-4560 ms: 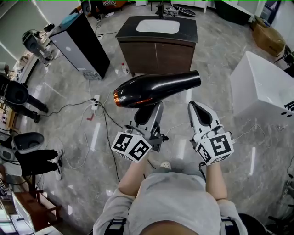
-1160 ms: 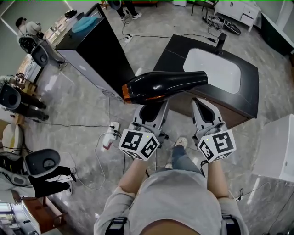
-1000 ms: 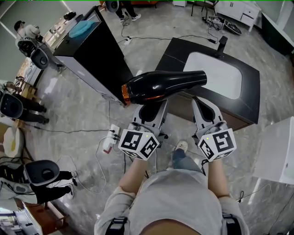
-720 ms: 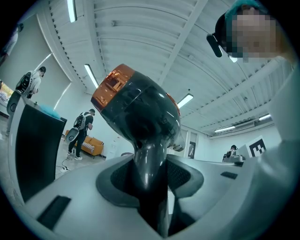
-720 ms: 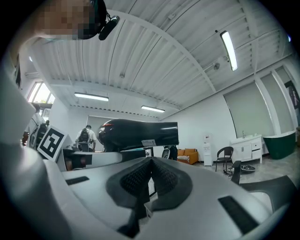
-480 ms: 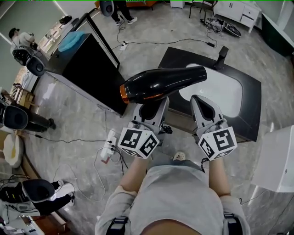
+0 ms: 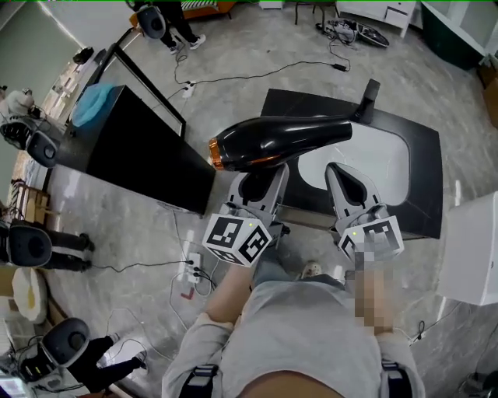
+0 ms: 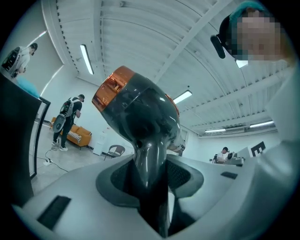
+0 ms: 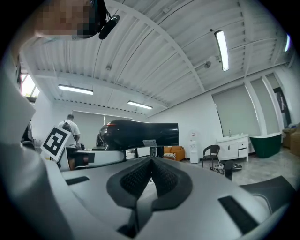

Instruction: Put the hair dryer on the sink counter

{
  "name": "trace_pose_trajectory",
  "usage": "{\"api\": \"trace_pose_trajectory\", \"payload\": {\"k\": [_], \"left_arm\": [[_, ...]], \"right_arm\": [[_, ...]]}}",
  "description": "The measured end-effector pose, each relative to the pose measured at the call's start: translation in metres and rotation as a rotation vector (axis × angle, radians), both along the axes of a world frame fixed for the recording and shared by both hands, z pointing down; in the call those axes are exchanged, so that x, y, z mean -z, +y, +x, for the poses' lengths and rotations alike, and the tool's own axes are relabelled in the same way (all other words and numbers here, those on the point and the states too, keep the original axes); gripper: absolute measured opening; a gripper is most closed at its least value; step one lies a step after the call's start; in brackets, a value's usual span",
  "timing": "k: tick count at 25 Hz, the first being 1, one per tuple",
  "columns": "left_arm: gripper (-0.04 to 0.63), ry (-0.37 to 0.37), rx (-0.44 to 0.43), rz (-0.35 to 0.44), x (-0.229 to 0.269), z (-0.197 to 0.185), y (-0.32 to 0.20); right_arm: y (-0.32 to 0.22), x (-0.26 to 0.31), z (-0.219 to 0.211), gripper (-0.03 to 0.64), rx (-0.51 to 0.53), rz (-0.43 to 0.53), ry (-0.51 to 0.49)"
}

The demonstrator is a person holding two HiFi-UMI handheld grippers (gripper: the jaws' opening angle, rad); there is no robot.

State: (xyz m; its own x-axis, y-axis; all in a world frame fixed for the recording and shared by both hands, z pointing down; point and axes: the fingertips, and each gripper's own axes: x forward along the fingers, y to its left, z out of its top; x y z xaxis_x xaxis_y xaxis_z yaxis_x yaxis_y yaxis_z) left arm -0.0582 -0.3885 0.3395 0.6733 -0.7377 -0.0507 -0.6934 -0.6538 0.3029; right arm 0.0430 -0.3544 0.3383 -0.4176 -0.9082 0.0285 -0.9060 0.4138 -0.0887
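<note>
The black hair dryer (image 7: 280, 142) with a copper-coloured end hangs level in the air, its handle clamped in my left gripper (image 7: 263, 179). In the left gripper view the handle (image 8: 151, 187) fills the gap between the jaws of the left gripper (image 8: 152, 176). The dryer's right end reaches over the black sink counter (image 7: 299, 105), close to the white basin (image 7: 389, 159) and the faucet (image 7: 368, 92). My right gripper (image 7: 348, 180) is held beside the left one over the counter's near edge, shut with nothing in it. From the right gripper (image 9: 151, 161) the dryer (image 9: 140, 133) shows side-on.
A tall black cabinet (image 7: 136, 155) with a teal cloth (image 7: 93, 102) on top stands left of the counter. A power strip and cables (image 7: 191, 268) lie on the floor. A white block (image 7: 471, 249) stands at the right. People stand at the room's far side (image 7: 156, 15).
The person has walked closer to the sink counter, which now lies under the grippers. The dryer stays in the left gripper's hold; the right gripper stays shut.
</note>
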Motion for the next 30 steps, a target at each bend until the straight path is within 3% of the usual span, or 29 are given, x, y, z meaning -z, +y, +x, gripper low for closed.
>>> {"api": "trace_pose_trajectory", "payload": {"k": [6,11,19,30], "left_arm": [[0.167,-0.022,-0.143,-0.036,-0.012,0.008,-0.065],[0.167,0.002,-0.257,-0.093,-0.026,0.007,-0.117],[0.167,-0.014,-0.404,-0.193,-0.067,0.029,-0.174],[0.167,-0.121,-0.460,-0.256,-0.135,0.060,-0.226]], "right_arm": [[-0.048,-0.003,0.001,0.009,-0.148,-0.022,-0.015],[-0.083,-0.011,-0.010,0.009,-0.256,-0.038,-0.006],[-0.108,-0.025,-0.004,0.009,-0.436,-0.073,0.000],[-0.127,-0.051,0.008,0.009,-0.555,-0.135,0.019]]}}
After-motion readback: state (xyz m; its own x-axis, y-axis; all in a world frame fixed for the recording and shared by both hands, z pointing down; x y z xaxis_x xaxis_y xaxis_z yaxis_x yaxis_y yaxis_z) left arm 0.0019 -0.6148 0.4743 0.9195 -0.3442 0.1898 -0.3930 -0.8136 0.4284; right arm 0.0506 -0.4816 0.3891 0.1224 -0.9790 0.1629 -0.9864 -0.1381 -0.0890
